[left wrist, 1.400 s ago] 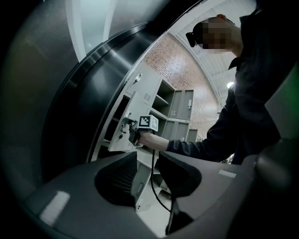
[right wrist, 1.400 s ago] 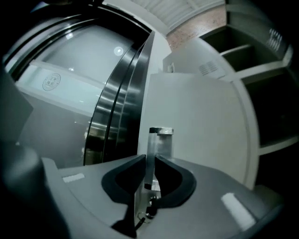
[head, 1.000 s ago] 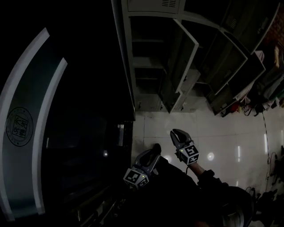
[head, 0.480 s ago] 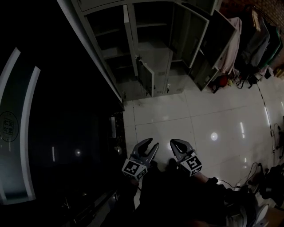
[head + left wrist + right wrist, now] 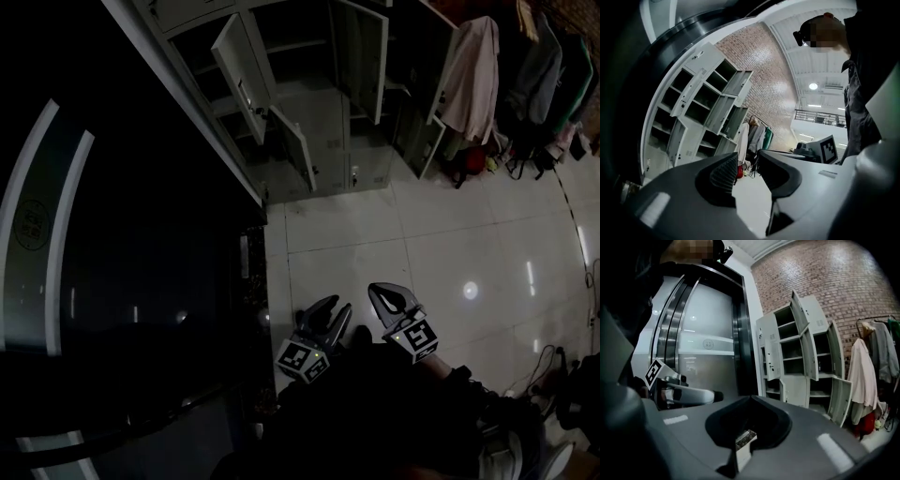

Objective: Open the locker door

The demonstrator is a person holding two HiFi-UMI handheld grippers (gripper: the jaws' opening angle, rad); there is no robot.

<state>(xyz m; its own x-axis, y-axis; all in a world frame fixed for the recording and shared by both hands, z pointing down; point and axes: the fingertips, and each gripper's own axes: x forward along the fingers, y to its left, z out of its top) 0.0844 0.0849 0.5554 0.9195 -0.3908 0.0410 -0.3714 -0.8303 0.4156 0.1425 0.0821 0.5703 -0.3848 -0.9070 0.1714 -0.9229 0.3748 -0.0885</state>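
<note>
A bank of grey metal lockers (image 5: 319,112) stands across the white floor, far from both grippers. Several of its doors hang open, among them an upper door (image 5: 236,75) and a lower door (image 5: 292,148). The lockers (image 5: 801,357) also show in the right gripper view, and the lockers (image 5: 703,108) in the left gripper view. My left gripper (image 5: 330,311) is held low near my body, open with a narrow gap and nothing in it. Beside it, my right gripper (image 5: 386,295) is shut and empty, its jaws meeting.
A dark curved glass wall (image 5: 141,234) runs along the left. Coats on a rack (image 5: 469,75) hang right of the lockers. The glossy tiled floor (image 5: 450,234) lies between me and the lockers. Cables (image 5: 553,366) lie at the right edge.
The head view has swung so that the lockers and the coat rack show more fully. Both grippers stay low in front of my body, states unchanged.
</note>
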